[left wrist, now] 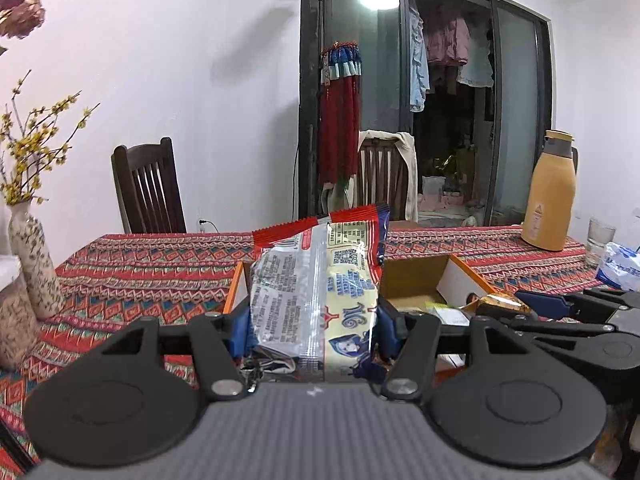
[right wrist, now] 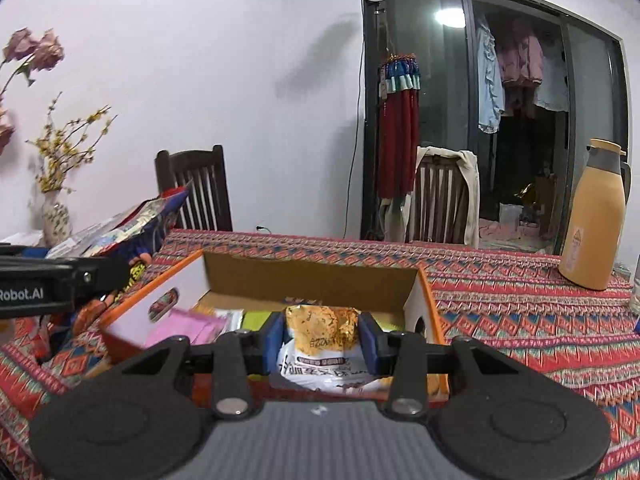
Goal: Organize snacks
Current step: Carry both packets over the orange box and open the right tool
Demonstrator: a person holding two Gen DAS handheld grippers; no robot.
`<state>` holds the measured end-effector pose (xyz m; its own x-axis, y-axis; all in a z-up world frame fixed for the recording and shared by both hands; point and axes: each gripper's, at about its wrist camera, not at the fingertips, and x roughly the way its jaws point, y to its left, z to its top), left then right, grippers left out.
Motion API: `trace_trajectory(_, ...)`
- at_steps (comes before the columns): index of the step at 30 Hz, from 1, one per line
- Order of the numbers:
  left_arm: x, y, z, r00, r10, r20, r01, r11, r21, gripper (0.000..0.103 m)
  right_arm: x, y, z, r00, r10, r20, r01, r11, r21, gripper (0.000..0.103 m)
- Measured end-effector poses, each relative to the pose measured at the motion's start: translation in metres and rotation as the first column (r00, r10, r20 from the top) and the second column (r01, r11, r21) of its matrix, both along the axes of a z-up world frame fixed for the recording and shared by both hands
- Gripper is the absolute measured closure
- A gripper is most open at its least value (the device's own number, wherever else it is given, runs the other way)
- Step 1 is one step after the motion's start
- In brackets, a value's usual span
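We had both tongs loaded. Left gripper (left wrist: 314, 320) was clamped on a red-and-white snack packet (left wrist: 320, 280), blue pads pressing its sides, packet standing up out of the jaws and clear of the table, in front of the box. Right gripper (right wrist: 322, 338) was clamped on a gold-and-white snack pouch (right wrist: 320, 328), held over the near edge of the cardboard box (right wrist: 312, 276)

Box was open on the patterned tablecloth (right wrist: 520, 320), orange trim on the walls. We could see a pink packet (right wrist: 188, 326) and some green and pale items already lying inside, so part of the sorting looked done. How many were in there we couldn't tell, the grippers blocked most of the floor

Both held snacks were not yet in the box, so two placements were left at minimum. Outside the box we only made out a blue-and-white pack (left wrist: 622, 266) at the right edge beside a glass (left wrist: 600, 240); whether that counted as a snack was unclear. Thermos (left wrist: 550, 192) and vase (left wrist: 34, 256) stood well apart from the work area
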<state>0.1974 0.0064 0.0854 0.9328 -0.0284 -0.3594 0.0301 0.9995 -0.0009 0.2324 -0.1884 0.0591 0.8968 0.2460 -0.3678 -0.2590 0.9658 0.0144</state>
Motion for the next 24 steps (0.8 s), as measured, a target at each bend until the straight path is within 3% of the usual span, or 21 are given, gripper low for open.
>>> trace_trajectory(9,0.057,-0.007,-0.002,0.999,0.029,-0.017,-0.029,1.000,0.004,0.042,0.055,0.000,0.002,1.000,-0.023,0.006,0.023,1.000,0.015,0.064)
trace_trajectory(14,0.080,-0.003,-0.022,0.998,0.060,-0.016,-0.060,0.998,-0.003,0.042,0.073,-0.003,-0.014,0.999,-0.032,0.007,0.032,0.999,0.033,0.064)
trace_trajectory(17,0.094,0.004,-0.034,0.996,0.053,-0.071,-0.055,0.998,-0.025,0.042,0.078,-0.003,-0.023,0.999,-0.013,-0.033,0.014,0.999,0.032,0.064)
trace_trajectory(22,0.095,0.010,-0.040,0.994,0.052,-0.091,-0.056,0.997,-0.046,0.042,0.080,-0.001,-0.033,0.997,-0.006,-0.074,0.008,1.000,0.020,0.059)
trace_trajectory(24,0.091,0.012,-0.039,0.995,0.050,-0.084,-0.055,0.997,-0.055,0.034,0.079,-0.003,-0.033,0.997,-0.014,-0.077,0.016,0.999,0.030,0.058)
